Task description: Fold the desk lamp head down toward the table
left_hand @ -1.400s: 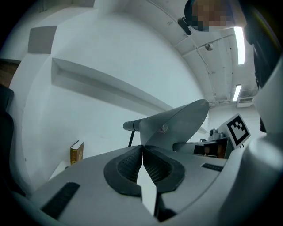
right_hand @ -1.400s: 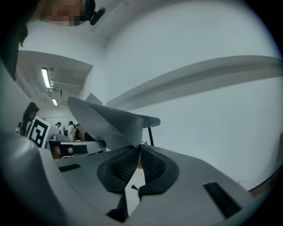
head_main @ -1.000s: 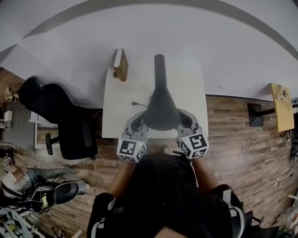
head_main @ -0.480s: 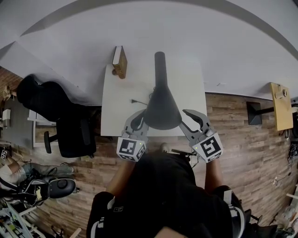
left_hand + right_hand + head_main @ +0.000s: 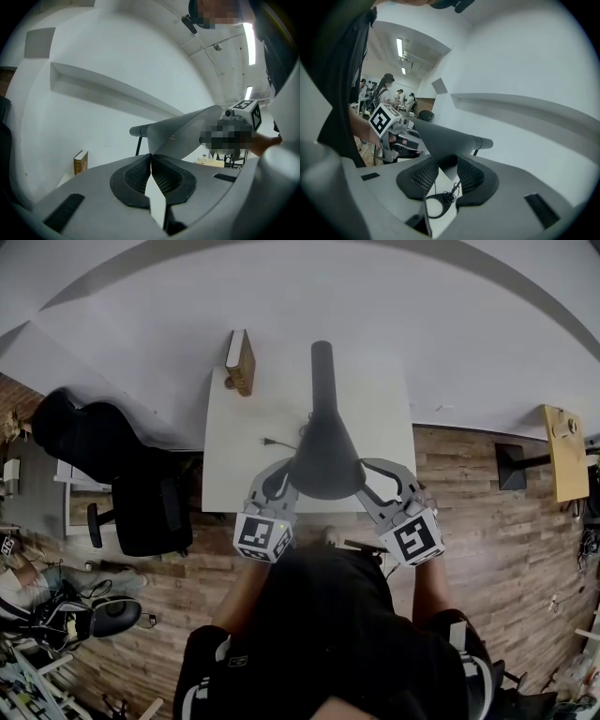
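Left gripper [image 5: 151,158] pinches the lamp head [image 5: 325,463] by its rim, jaws shut. The right gripper [image 5: 449,165] is closing around the opposite rim, not yet pressing. The head hangs over the table [image 5: 246,451] edge. A one-sided pull could twist or tip it.

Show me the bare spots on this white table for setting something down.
Bare: the right strip between lamp head and table edge; the left patch between book and plug. Crowded: the near edge under the lamp head.
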`<state>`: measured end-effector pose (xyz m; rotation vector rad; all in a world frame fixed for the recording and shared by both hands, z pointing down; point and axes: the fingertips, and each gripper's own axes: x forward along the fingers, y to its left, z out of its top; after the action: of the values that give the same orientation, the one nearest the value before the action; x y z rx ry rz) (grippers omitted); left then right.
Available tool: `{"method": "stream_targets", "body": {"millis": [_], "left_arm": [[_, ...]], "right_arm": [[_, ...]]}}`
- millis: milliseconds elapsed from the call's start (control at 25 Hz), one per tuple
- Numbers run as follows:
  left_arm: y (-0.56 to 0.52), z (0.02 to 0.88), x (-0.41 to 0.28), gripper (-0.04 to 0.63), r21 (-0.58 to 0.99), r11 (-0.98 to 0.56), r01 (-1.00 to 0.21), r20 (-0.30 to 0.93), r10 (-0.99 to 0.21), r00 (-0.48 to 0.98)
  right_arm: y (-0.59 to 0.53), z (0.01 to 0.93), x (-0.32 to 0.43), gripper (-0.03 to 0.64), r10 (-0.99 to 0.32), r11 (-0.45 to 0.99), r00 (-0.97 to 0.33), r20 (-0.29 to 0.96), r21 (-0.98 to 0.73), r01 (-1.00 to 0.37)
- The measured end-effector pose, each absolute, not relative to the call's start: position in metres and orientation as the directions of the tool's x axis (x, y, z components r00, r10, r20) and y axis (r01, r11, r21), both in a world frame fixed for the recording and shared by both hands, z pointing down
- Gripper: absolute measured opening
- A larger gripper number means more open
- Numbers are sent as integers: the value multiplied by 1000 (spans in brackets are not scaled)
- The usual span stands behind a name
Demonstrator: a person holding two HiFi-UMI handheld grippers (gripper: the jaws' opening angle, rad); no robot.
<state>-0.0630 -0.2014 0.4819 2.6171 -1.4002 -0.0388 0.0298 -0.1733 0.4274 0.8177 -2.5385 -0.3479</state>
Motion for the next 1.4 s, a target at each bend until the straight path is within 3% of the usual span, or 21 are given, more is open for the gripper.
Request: {"method": "stream_targets", "body": {"millis": [400, 480, 600, 1000, 1080, 1200, 1400], "left_arm": [[-194, 480, -66, 32, 133, -619, -774, 78, -772, 631], [-189, 474, -69, 45, 84, -652, -754, 86, -749, 657], [-181, 461, -70, 152, -23, -705, -709, 95, -707, 701], [-158, 429, -52, 186, -400, -803, -441, 276, -565, 777], [-158, 428, -45, 182, -445, -798, -407, 293, -559, 775], [-160, 426, -43, 123, -484, -783, -391, 298, -568, 767], [-159, 432, -43, 123, -548, -769, -329, 332, -560, 759]], "right_arm": [[-174, 428, 31, 129, -599, 794, -729, 332, 365, -486], [-175, 428, 32, 129, -598, 795, -731, 330, 362, -487], [-175, 428, 31, 130, -596, 796, -734, 326, 358, -488], [-175, 428, 30, 132, -583, 805, -737, 341, 363, -469], [-175, 428, 30, 132, -583, 805, -738, 341, 363, -469], [-174, 429, 30, 132, -582, 806, -737, 342, 363, -468], [-174, 433, 32, 133, -588, 802, -724, 360, 378, -463]]}}
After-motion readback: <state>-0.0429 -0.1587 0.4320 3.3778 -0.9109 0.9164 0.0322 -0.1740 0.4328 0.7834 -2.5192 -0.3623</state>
